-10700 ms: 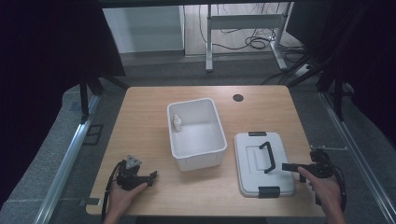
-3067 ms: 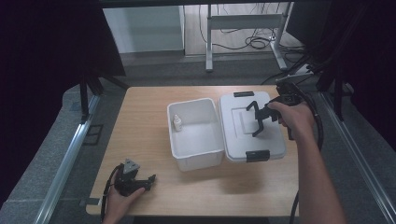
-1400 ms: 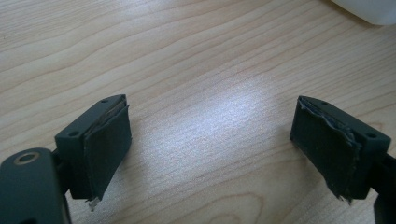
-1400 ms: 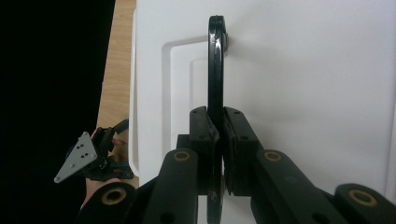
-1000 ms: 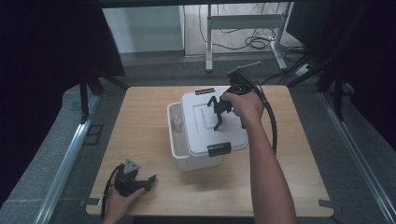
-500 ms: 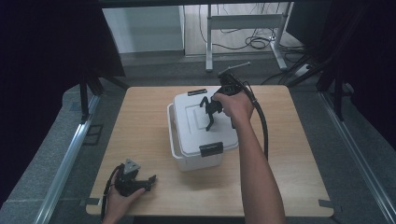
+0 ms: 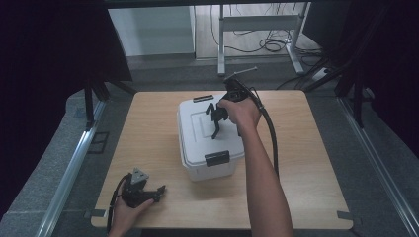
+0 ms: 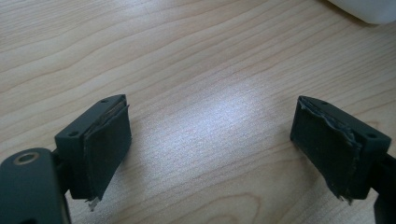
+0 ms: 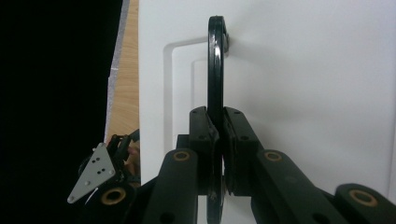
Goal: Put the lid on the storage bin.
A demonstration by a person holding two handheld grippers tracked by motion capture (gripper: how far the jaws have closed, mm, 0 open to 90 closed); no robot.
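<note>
White box (image 7: pixel 205 148) w/ lid (image 7: pixel 197 123) stands mid-table (image 7: pixel 306 163), the one big obstacle. Right gripper (image 7: pixel 217 118) and forearm (image 7: pixel 262 182) cross from near edge to lid handle (image 9: pixel 215 70), blocking the strip just right of box. Left gripper (image 7: pixel 159 189) sits at near-left corner, jaws apart, bare wood between them. Open lanes: left of box, far right, near edge centre.

white lid (image 7: pixel 197 126), black handle (image 9: pixel 215 70), light wood-grain table (image 8: pixel 196 70)
</note>
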